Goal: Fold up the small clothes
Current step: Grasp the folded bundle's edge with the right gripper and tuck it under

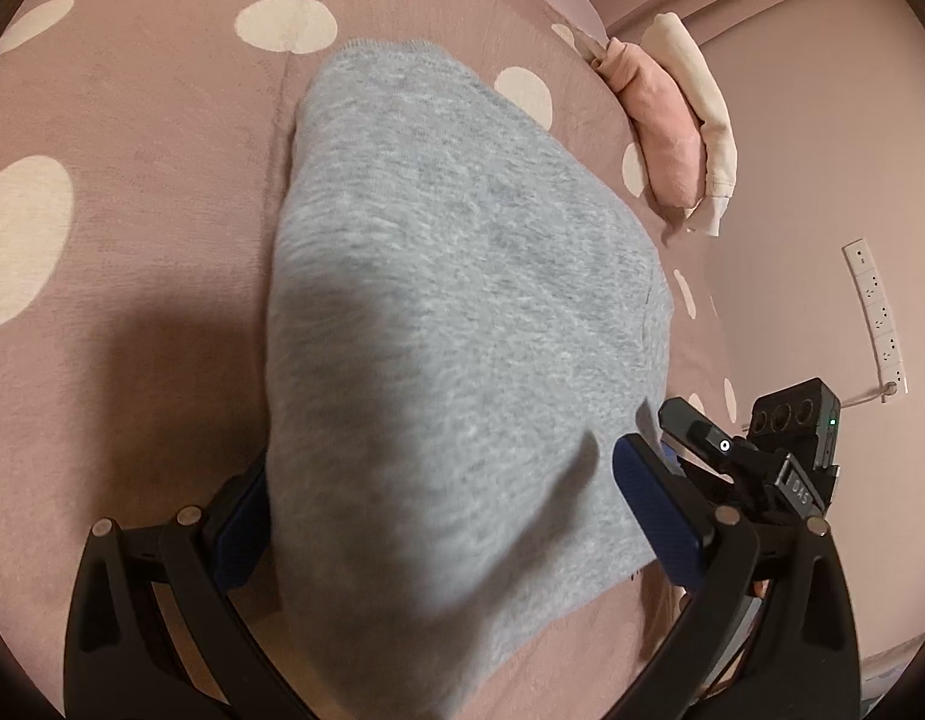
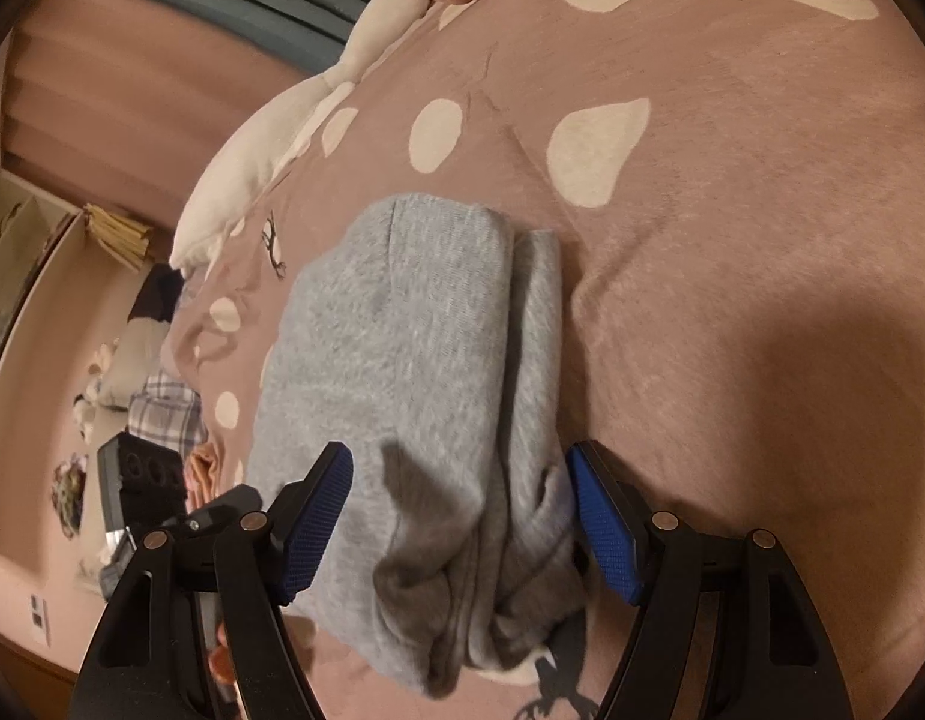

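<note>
grey garment (image 1: 450, 324) hides most of the left gripper's (image 1: 450, 516) left finger (image 1: 240, 540)

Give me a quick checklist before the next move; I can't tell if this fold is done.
1. Grey garment folded into a bundle on the bedspread: ok.
2. Left gripper open around the near end: ok.
3. Right gripper fingers wide apart, pressing or not: cannot tell.
4. Near end bunched, not flat: not ok.
5. Pink folded clothes clear of the garment: ok.
</note>
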`<state>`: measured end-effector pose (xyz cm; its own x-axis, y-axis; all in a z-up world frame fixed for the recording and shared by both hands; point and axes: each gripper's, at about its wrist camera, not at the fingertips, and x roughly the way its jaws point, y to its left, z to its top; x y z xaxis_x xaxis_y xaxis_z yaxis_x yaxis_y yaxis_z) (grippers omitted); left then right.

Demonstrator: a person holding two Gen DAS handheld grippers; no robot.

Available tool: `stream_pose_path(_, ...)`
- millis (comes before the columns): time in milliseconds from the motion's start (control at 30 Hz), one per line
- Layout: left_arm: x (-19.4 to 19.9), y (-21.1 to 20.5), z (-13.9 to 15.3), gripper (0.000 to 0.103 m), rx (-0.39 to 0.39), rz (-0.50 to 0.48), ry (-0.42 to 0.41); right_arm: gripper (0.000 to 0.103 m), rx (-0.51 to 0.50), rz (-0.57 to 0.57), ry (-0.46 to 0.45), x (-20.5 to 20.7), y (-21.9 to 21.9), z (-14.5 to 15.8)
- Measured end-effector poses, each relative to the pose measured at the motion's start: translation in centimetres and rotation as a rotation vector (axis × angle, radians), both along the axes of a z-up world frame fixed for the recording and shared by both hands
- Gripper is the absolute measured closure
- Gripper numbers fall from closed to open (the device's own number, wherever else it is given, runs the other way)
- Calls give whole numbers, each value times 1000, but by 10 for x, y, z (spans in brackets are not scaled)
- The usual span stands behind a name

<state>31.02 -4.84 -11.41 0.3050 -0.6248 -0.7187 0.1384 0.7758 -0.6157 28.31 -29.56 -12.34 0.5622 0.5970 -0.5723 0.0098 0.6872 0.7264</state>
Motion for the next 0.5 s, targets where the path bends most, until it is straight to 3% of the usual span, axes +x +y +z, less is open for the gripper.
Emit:
stream_pose_path(333, 14, -5, -3, 1, -19, 26, -5, 29, 30, 2, -16, 12, 7, -2)
stream_pose_path(500, 18, -8, -3, 2, -14, 42, -21, 42, -4, -18, -21, 17, 12, -2)
